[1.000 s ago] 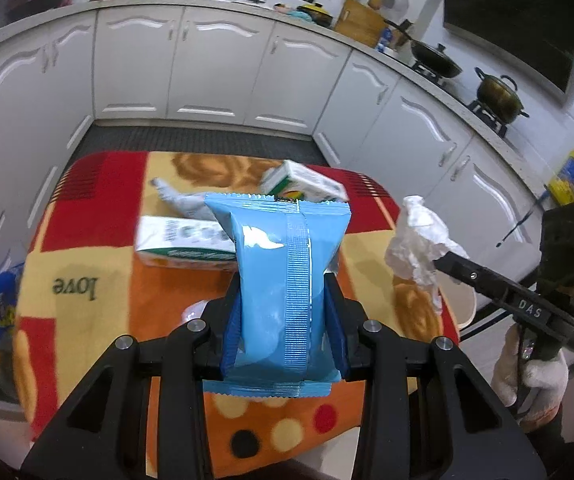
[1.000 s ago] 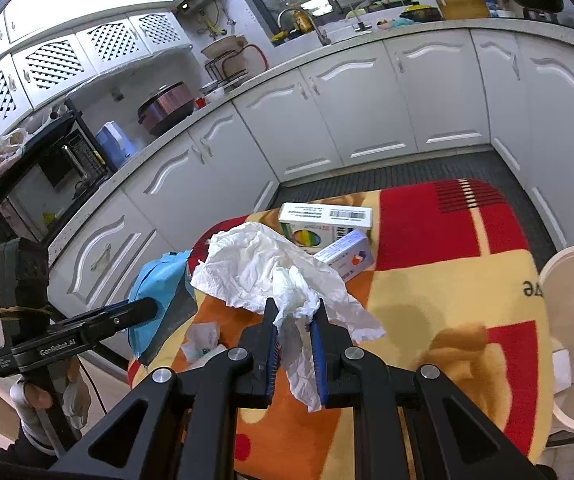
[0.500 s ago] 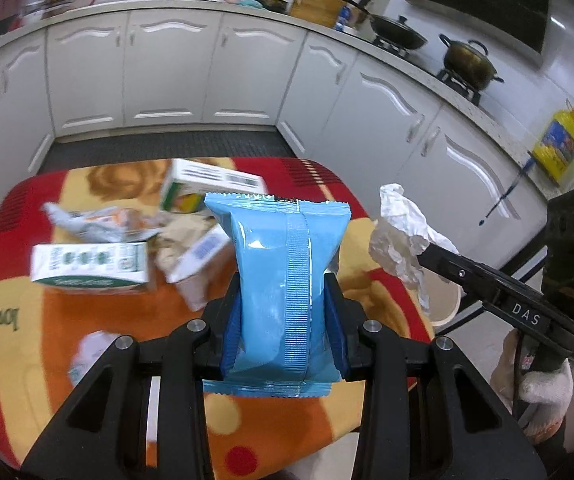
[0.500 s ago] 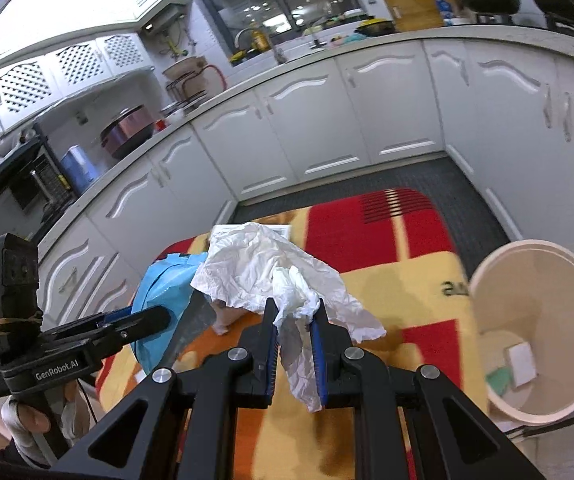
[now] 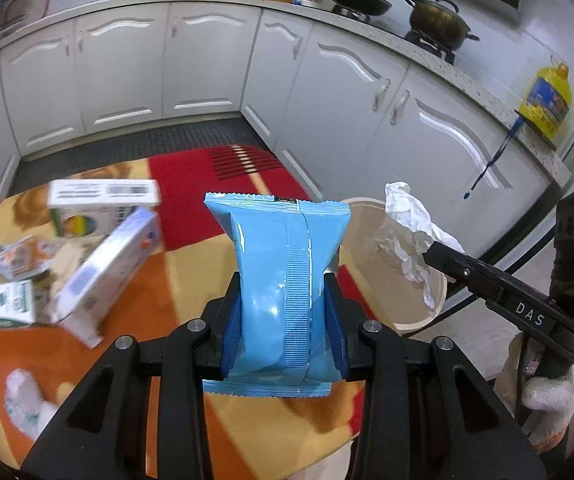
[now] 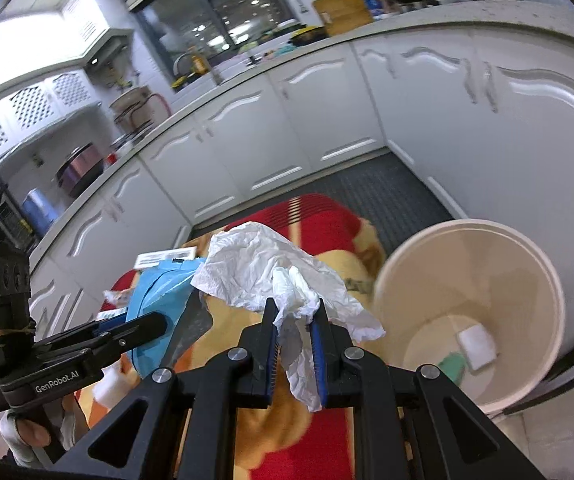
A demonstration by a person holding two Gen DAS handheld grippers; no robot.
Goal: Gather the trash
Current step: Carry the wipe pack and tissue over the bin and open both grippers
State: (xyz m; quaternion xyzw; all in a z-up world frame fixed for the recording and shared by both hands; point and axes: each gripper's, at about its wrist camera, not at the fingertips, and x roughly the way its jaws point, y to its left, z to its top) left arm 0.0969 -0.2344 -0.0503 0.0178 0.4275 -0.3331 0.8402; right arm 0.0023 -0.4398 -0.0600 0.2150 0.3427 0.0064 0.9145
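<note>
Currently left gripper (image 5: 283, 316) clamps glossy blue plastic snack packet (image 5: 285, 276); right gripper (image 6: 294, 344) pinches crumpled white tissue (image 6: 275, 276), near round beige plastic bin (image 6: 467, 312) right of patterned table (image 5: 191, 208).

cabinets (image 5: 119, 68) ahead of tool | pot (image 5: 435, 20) and wok (image 5: 359, 0) on stove, far right | oil jug (image 5: 545, 100) on tabletop, right | window (image 6: 223, 16) far ahead

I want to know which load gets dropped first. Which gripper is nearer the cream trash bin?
Right. The right gripper, with the crumpled tissue, sits beside the trash bin rim. The left gripper, with the blue packet, is farther back over the table.
</note>
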